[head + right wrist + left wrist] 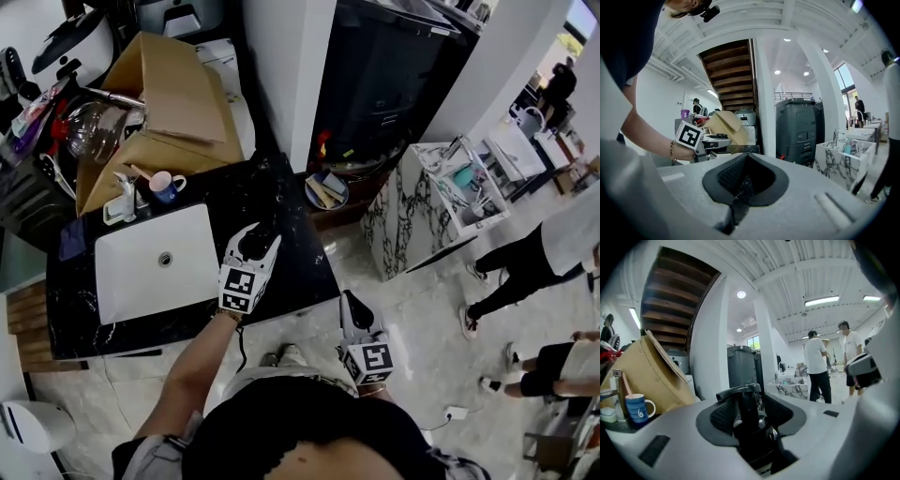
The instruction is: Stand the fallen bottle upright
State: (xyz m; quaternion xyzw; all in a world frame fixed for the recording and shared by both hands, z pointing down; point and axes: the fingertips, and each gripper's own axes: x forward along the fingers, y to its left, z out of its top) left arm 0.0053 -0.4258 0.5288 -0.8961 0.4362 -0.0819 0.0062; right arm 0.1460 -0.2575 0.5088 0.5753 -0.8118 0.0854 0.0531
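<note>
A dark bottle [749, 416] with a black pump head stands upright between the pads of my left gripper [751, 406], which is shut on it. In the head view my left gripper [256, 240] hovers over the black counter [298, 267], just right of the sink; the bottle is hard to pick out there against the dark top. My right gripper [351, 306] hangs off the counter's front right corner, over the floor, jaws together with nothing between them [744, 164]. The right gripper view shows the left gripper [712, 140] and the hand behind it to the left.
A white sink basin [155, 264] is set into the counter. Behind it stand a blue mug [167, 187], an open cardboard box [164, 98] and kitchen clutter. A marble-patterned cabinet [422, 211] and a dark bin [742, 369] are to the right. Persons [539, 258] stand at the right.
</note>
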